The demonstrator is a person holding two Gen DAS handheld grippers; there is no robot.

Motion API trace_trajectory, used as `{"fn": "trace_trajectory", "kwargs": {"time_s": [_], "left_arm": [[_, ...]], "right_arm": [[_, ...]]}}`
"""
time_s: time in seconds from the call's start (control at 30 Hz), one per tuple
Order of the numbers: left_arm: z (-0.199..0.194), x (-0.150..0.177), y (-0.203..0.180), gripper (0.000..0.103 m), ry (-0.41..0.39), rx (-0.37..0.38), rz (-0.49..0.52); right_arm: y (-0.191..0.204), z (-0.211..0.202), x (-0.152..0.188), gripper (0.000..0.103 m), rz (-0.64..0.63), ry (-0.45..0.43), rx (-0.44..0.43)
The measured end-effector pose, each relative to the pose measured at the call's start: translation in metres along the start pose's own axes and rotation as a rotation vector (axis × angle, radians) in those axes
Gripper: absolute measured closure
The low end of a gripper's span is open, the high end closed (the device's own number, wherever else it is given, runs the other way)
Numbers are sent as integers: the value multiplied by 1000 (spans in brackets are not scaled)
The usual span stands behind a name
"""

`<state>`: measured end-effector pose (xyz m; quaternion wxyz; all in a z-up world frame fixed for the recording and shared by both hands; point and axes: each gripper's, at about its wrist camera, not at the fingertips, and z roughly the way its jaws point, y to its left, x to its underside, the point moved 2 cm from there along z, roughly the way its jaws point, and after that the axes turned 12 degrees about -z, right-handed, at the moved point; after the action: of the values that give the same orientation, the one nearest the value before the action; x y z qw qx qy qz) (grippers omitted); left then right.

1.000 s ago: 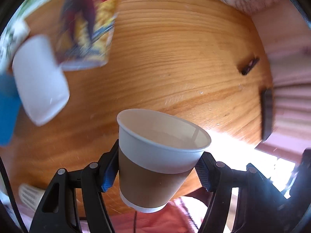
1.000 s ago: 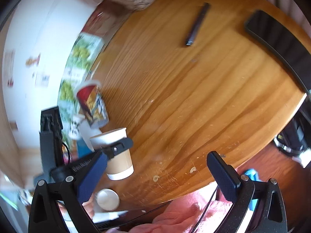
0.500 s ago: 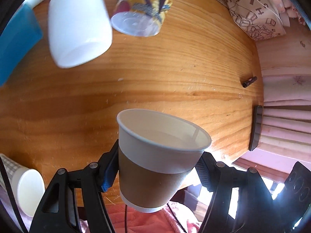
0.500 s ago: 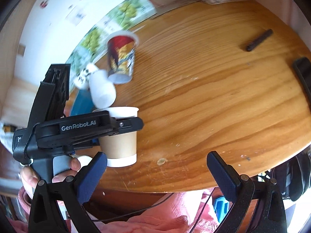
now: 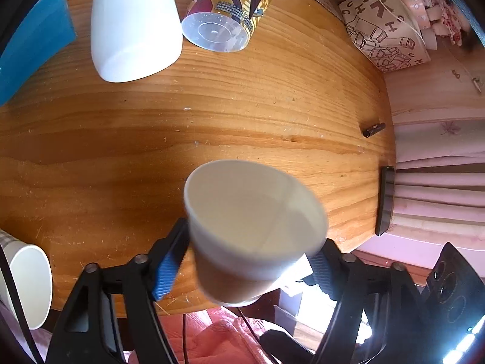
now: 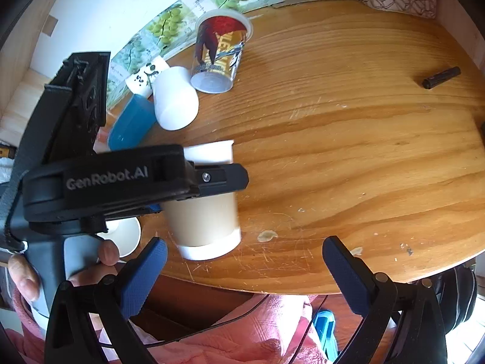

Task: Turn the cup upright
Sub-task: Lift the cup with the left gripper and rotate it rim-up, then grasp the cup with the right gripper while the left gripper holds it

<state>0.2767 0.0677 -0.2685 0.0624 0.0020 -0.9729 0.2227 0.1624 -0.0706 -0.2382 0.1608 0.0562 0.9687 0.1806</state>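
A brown and white paper cup [image 5: 251,236] stands mouth up between the fingers of my left gripper [image 5: 245,264], close to the near edge of the wooden table [image 5: 212,127]. A gap shows between its wall and the right pad, and the cup is blurred. In the right wrist view the cup [image 6: 206,212] rests its base on the table, with the left gripper's finger [image 6: 212,179] across it. My right gripper [image 6: 242,270] is open and empty, held off the near table edge.
At the back left lie a white cup [image 5: 133,27] on its side, a printed plastic cup [image 5: 233,9] on its side and a blue cup [image 5: 33,45]. Another paper cup [image 5: 27,282] lies at the near left. A dark stick [image 5: 373,129] and a black bar [image 5: 385,200] lie right.
The left gripper carried the cup down to the table near the front edge and its jaws have widened off the cup. The right gripper swung to face the table.
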Motion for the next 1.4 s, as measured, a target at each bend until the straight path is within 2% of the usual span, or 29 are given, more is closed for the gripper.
{"fn": "trace_trajectory", "kwargs": {"time_s": [0.23, 0.47, 0.8, 0.97, 1.17, 1.4], "left_arm": [[-9, 3, 1, 21, -18, -8, 16], [-35, 11, 0, 21, -85, -5, 57], [-64, 28, 4, 21, -174, 40, 82], [-74, 40, 7, 21, -226, 55, 103], [-87, 59, 12, 21, -287, 87, 132], [-94, 72, 15, 21, -379, 45, 149]], "right_arm": [[6, 3, -1, 0, -44, -11, 32], [13, 3, -4, 0, -114, -49, 84], [2, 1, -13, 0, -185, -115, 226], [-14, 5, -18, 0, -148, -123, 255], [-33, 14, -30, 0, -73, -132, 228], [-41, 21, -43, 4, -56, -157, 244]]}}
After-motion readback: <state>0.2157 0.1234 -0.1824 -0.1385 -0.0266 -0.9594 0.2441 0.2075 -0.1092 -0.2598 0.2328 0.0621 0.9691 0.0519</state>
